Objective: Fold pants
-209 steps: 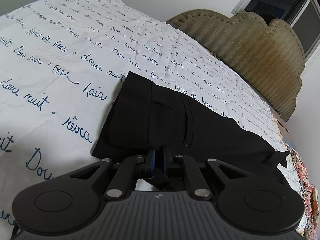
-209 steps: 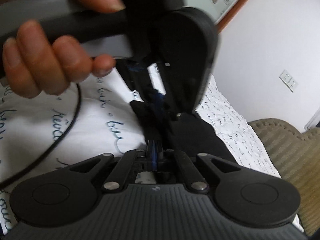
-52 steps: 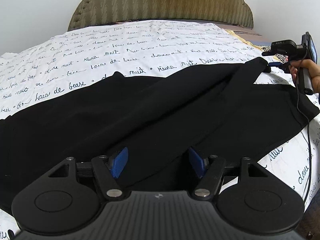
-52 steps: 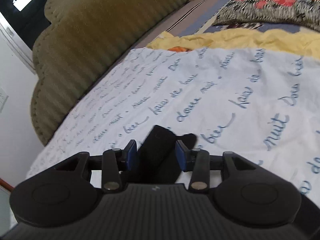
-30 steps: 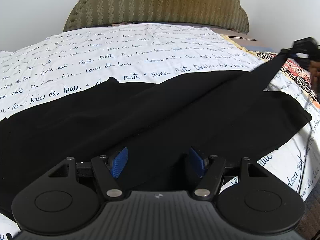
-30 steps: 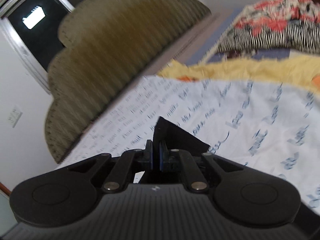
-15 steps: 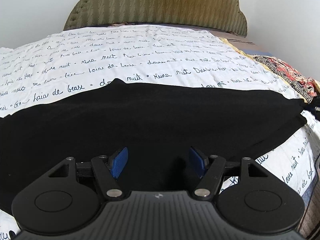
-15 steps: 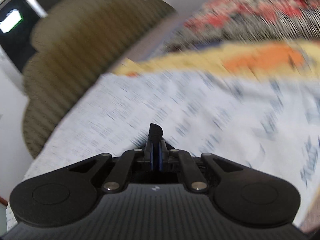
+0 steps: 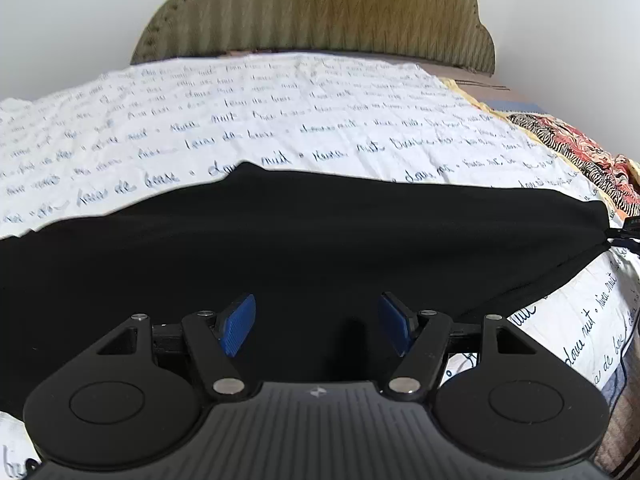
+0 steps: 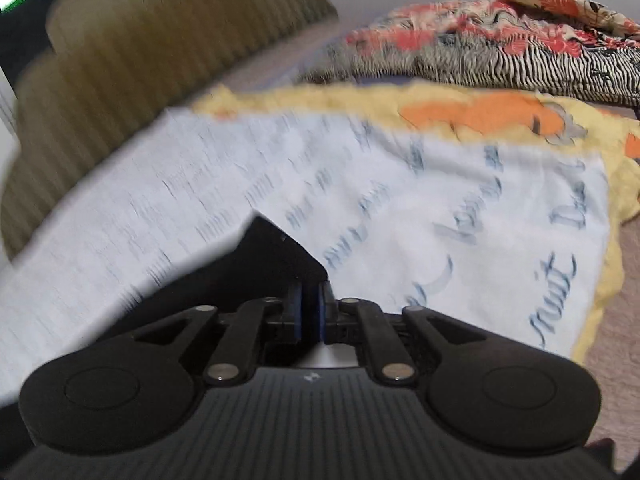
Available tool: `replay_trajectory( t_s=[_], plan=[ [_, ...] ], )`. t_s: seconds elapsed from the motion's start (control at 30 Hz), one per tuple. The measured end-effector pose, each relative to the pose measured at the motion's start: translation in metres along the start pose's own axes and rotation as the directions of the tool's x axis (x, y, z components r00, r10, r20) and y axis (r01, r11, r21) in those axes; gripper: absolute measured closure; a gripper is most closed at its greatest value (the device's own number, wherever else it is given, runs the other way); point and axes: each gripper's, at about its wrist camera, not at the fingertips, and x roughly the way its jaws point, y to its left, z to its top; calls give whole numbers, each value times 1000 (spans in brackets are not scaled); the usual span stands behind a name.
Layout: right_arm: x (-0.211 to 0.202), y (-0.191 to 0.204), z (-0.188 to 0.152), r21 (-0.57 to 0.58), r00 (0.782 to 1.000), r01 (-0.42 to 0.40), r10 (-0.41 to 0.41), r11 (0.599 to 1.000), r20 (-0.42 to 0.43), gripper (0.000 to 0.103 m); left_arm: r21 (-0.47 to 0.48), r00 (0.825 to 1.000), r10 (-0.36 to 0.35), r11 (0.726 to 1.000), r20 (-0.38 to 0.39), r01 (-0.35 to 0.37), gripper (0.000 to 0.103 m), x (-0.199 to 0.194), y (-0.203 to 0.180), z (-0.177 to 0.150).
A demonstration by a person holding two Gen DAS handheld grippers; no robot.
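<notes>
The black pants (image 9: pixel 304 240) are spread across the white lettered bedspread (image 9: pixel 280 128) on the bed, below the olive headboard (image 9: pixel 320 12). The left gripper (image 9: pixel 316 324) is held over the near edge of the pants, its jaws wide apart. The right gripper (image 10: pixel 309 316) is clamped on a corner of the pants, near a yellow blanket (image 10: pixel 460 112).

Right wrist view is smearing with motion blur: script on the white bedspread (image 10: pixel 400 208) is unreadable, headboard (image 10: pixel 140 52) edges indistinct. Black pants (image 9: pixel 300 240) are running off the left wrist frame at 9 o'clock; their near portion is disappearing behind the left gripper (image 9: pixel 316 326) at 6 o'clock.
</notes>
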Motion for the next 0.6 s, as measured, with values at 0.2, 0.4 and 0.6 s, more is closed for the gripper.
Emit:
replay_trajectory(
  t_s=[0.2, 0.4, 0.6],
  plan=[
    [-62, 31, -22, -84, 952, 111, -82, 990, 294, 70, -49, 998, 54, 997, 26, -52, 29, -8, 18, 0],
    [-127, 175, -125, -729, 888, -69, 376, 681, 266, 44, -78, 995, 94, 993, 24, -92, 29, -15, 30, -2],
    [-151, 264, -249, -978, 828, -65, 558, 196, 57, 44, -49, 984, 171, 984, 54, -169, 29, -32, 39, -9]
  ],
)
